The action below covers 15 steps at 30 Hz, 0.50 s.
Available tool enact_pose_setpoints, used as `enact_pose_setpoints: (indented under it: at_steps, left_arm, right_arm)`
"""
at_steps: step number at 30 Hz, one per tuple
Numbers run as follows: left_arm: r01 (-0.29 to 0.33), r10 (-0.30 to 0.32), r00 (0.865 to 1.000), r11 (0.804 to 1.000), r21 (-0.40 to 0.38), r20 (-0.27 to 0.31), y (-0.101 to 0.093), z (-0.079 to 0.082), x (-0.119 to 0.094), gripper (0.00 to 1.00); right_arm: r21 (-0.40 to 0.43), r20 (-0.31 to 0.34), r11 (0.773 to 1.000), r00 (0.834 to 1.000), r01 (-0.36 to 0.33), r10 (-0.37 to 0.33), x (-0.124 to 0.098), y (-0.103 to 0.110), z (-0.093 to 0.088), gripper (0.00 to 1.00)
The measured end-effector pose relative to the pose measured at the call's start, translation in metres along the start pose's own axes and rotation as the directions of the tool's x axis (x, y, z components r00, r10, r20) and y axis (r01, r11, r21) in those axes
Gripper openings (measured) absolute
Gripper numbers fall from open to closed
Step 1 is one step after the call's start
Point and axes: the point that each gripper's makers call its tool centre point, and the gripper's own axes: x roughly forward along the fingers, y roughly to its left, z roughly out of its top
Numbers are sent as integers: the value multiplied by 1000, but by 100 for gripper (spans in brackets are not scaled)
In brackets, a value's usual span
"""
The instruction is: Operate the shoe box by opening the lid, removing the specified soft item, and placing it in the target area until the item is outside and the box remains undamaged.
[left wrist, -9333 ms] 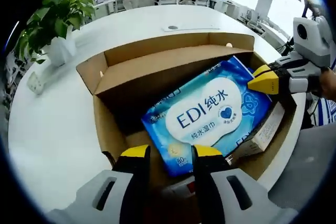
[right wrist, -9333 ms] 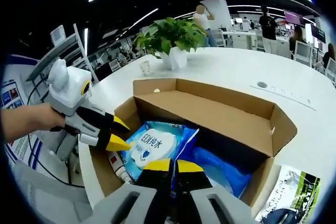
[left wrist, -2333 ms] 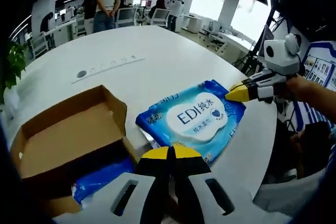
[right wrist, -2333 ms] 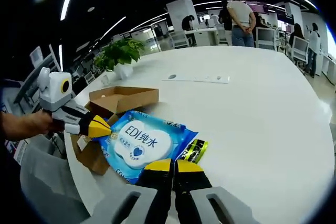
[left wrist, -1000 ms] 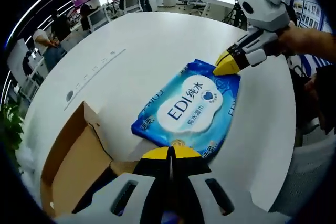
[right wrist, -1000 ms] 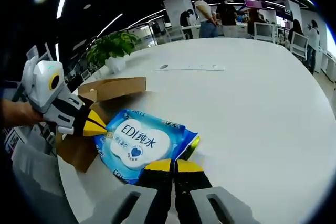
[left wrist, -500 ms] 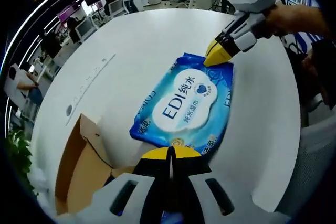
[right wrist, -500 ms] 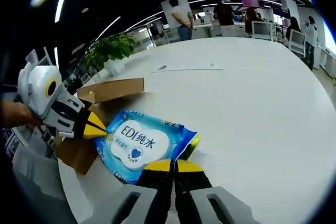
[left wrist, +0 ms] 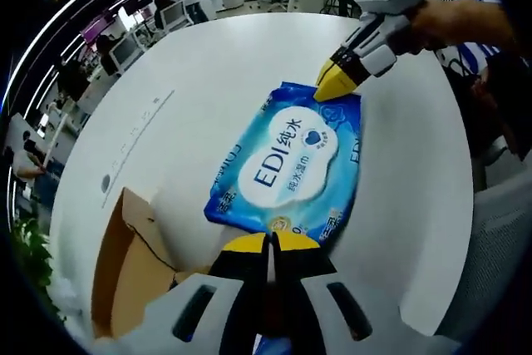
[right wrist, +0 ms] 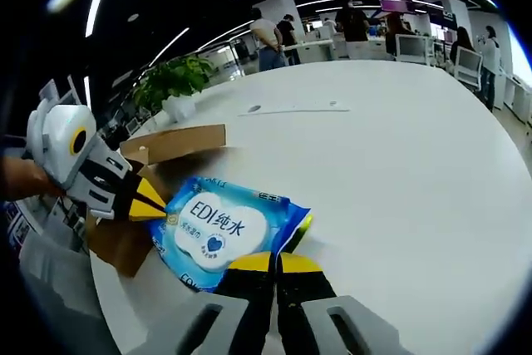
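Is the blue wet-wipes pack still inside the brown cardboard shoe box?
No, the blue wet-wipes pack lies on the white table, beside the brown cardboard shoe box.

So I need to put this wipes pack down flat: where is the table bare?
Bare white table stretches beyond the wipes pack, toward the grey strip. It is crowded by the cardboard box, the left gripper and the plant.

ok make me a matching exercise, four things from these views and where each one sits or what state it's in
Things
1. wipes pack
2. cardboard box
3. potted plant
4. left gripper

Places or states
A. open, beside the pack
B. far side of the table, past the box
C. shut on the pack's edge
D. flat on the white table

Pairs: 1-D, 2-A, 3-B, 4-C
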Motion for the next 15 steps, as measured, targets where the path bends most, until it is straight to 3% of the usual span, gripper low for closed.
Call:
enact_pose_setpoints:
  at_steps: [15]
  left_arm:
    - [38,-37,999,996,-84,17,-3,1,-5,7]
  right_arm:
    - [9,8,1000,1000,27,-27,-2,1,-1,0]
